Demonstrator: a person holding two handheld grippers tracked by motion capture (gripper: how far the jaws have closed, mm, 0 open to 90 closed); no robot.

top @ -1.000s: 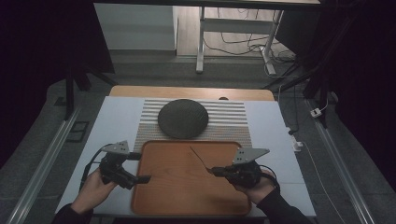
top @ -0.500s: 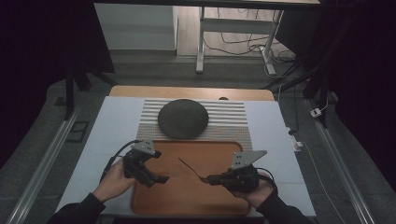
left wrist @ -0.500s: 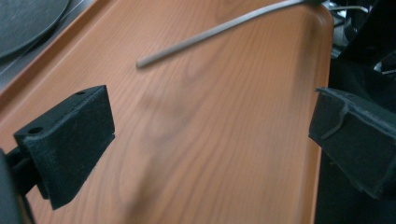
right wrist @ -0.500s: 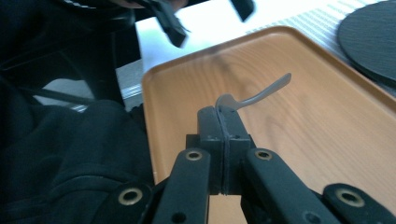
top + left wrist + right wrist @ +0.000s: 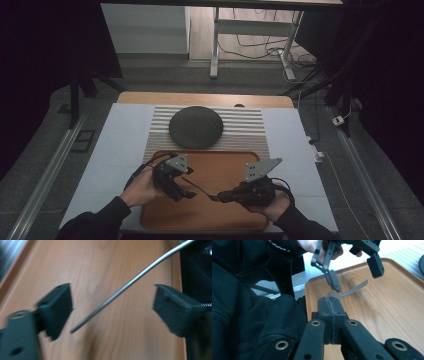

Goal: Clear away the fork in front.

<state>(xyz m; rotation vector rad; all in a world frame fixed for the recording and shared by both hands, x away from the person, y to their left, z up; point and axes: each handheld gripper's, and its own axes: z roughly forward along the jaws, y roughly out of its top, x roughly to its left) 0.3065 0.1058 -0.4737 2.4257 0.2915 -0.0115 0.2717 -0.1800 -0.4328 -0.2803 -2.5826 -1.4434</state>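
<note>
My right gripper [image 5: 222, 196] hovers over the near right of the wooden tray [image 5: 220, 162], shut on one end of a thin metal utensil [image 5: 200, 187]. The utensil's free end points left toward my left gripper [image 5: 188, 192]. In the left gripper view the utensil [image 5: 120, 291] runs slantwise between the two jaws of the left gripper [image 5: 113, 300], touching neither pad. Those jaws have just been closing and still stand apart. The right gripper view shows the right gripper [image 5: 331, 302] clamped on the utensil [image 5: 352, 290], with the left gripper [image 5: 355, 277] straddling its far end.
A dark round disc [image 5: 195, 126] lies on a striped mat [image 5: 245, 125] behind the tray. The white table top [image 5: 120, 145] extends to both sides. A person's dark sleeves enter from the near edge.
My left hand has moved right, from the tray's left rim over the tray to the utensil's free end. Its jaws now stand narrower. The right hand has stayed put.
</note>
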